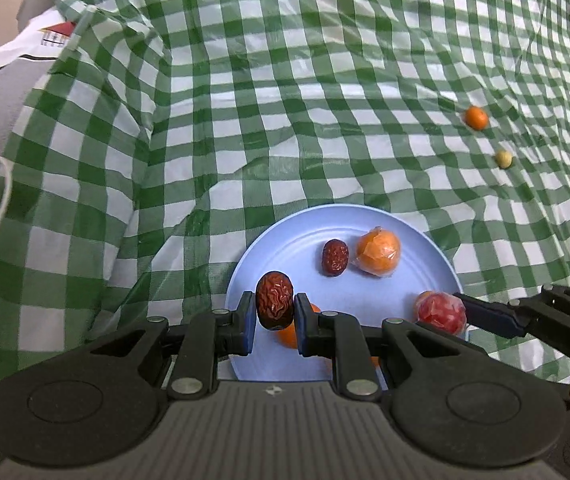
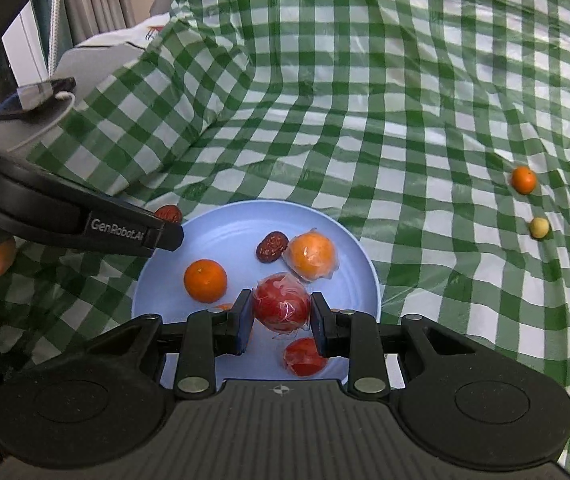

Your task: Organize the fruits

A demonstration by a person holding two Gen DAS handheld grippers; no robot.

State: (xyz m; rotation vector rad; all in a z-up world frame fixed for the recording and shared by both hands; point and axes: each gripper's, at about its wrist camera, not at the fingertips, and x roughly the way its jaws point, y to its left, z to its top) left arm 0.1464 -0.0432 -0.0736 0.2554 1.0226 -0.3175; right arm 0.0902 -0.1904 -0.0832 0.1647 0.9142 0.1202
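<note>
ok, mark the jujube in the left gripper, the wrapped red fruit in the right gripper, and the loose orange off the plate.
jujube [image 1: 273, 300]: left wrist view, middle of its wrinkled skin.
wrapped red fruit [image 2: 281, 302]: right wrist view, centre of its front face.
loose orange [image 2: 524, 179]: right wrist view, centre, on the tablecloth.

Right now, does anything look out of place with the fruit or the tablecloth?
Two small fruits sit off the blue plate, far right on the checked cloth: a small orange and a pale yellow fruit. The cloth is rumpled and bunched at the left, not flat. Nothing looks spilled or damaged.
</note>
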